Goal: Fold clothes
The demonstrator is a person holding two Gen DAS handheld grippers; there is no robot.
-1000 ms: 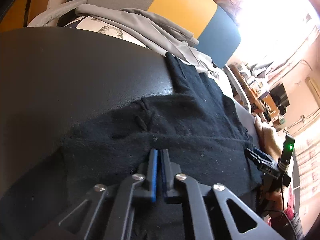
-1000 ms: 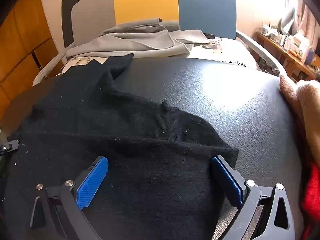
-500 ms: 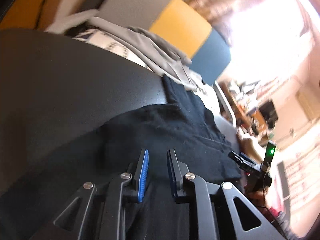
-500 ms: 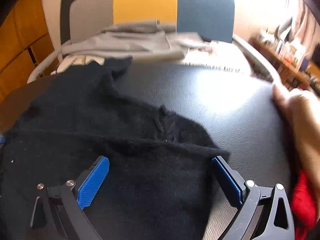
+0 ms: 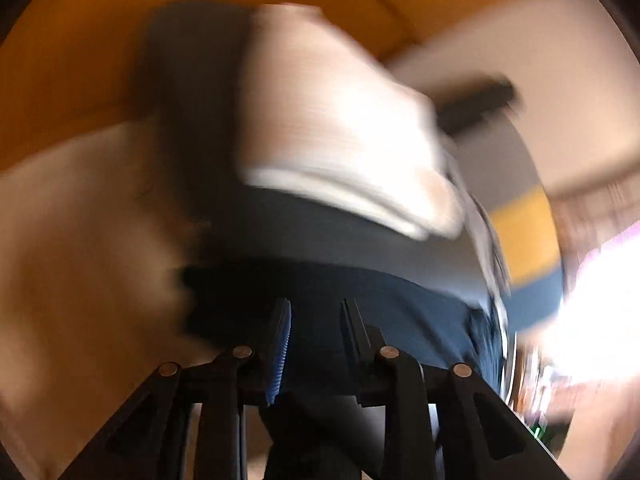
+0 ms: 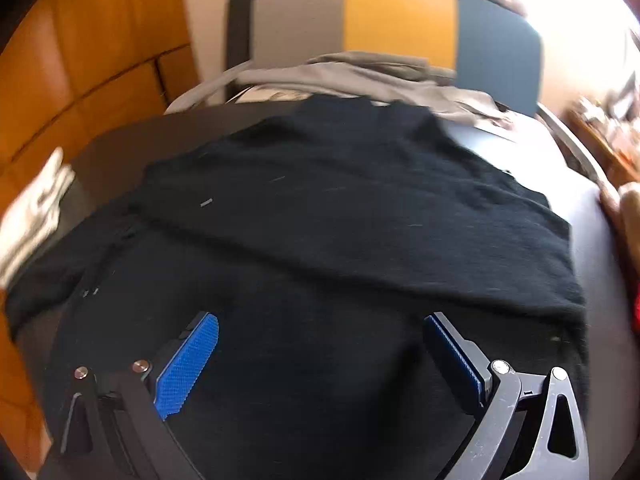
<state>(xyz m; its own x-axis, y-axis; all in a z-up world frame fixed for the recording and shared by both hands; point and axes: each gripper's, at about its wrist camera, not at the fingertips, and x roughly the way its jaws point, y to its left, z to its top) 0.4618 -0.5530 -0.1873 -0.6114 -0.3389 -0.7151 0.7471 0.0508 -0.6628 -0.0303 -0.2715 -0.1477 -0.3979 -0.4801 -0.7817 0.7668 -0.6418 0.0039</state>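
While the left gripper [image 5: 314, 320] swings off the work and its view smears into streaks, its fingers stand a little apart with nothing between them — a second ago they were pressed together on the black knit garment [image 6: 340, 216]. That cloth now lies doubled on the dark leather-look tabletop [image 6: 592, 248], a flap laid over with its fold edge running left to right just ahead of the right gripper [image 6: 320, 344], whose blue-padded fingers hover spread wide over the near cloth, holding nothing. Reads like one fold just released. At the left edge, a pale folded stack [image 6: 36, 208] sits on the table; behind, a grey garment [image 6: 360, 76] heaps up by the grey, yellow and blue chair back [image 6: 400, 20]. Nothing blocks the black garment itself.
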